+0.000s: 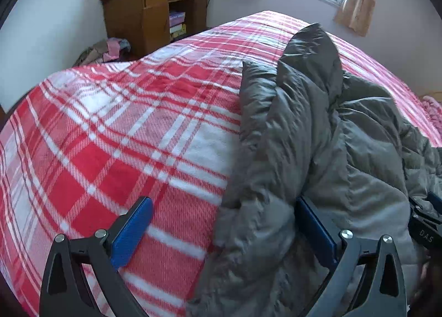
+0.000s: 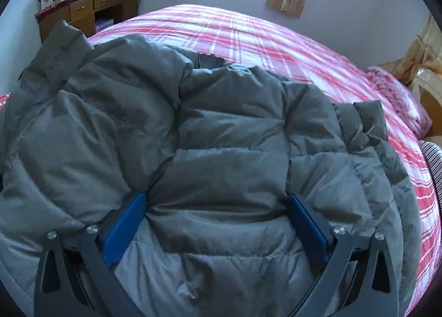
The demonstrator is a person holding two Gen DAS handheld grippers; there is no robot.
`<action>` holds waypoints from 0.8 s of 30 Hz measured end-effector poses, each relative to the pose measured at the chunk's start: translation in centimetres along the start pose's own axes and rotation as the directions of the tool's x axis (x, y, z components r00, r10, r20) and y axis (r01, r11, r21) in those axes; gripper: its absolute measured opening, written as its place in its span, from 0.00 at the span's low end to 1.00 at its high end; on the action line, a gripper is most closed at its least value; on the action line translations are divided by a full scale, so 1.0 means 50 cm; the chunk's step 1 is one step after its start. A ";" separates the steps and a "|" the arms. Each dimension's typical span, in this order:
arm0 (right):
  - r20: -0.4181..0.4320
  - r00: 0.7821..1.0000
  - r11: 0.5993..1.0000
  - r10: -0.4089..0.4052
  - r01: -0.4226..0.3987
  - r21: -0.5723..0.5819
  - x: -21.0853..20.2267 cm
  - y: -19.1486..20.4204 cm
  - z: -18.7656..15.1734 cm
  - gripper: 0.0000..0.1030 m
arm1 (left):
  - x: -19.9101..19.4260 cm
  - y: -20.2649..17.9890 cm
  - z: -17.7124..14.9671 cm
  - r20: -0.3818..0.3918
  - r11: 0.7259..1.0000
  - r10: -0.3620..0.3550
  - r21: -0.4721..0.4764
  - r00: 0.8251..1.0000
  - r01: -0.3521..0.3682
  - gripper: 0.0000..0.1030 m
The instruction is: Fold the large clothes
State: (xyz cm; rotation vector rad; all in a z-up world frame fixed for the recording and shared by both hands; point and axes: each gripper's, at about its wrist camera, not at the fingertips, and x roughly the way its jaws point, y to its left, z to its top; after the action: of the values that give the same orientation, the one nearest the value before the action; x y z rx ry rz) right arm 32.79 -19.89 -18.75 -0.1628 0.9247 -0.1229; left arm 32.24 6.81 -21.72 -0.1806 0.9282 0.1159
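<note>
Puffy grey quilted down jacket lies spread on red-and-white plaid bed blanket. Right gripper spread wide over jacket's middle, gripping nothing. Left gripper wide open, straddling jacket's left edge, blanket under its left finger.

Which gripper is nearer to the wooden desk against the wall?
Left. The left gripper straddles the jacket's edge on the bed's desk side; the right gripper, open over the jacket's middle, is further from it.
</note>
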 end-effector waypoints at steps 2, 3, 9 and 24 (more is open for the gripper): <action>0.012 1.000 1.000 0.005 -0.005 0.008 -0.036 -0.011 -0.009 0.94 | -0.028 0.013 -0.020 0.006 0.999 -0.036 -0.017 0.999 0.036 0.99; 0.029 0.999 1.000 0.014 -0.015 0.023 -0.061 -0.017 -0.017 0.94 | -0.040 0.017 -0.030 0.013 0.999 -0.046 -0.025 0.999 0.046 0.99; 0.113 0.993 1.000 0.023 -0.022 -0.009 -0.161 -0.003 -0.129 0.99 | -0.031 0.006 -0.065 0.021 0.998 -0.059 -0.020 0.998 0.059 0.99; 0.150 0.989 0.999 -0.009 0.017 -0.050 -0.116 0.015 -0.168 1.00 | -0.033 -0.004 -0.053 0.028 0.938 -0.343 -0.030 0.939 0.344 0.12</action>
State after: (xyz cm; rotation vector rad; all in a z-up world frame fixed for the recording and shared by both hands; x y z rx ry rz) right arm 22.62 -18.87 -19.33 -0.2228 0.7772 -0.0977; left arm 29.21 6.02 -21.90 -0.3702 0.8602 -0.1904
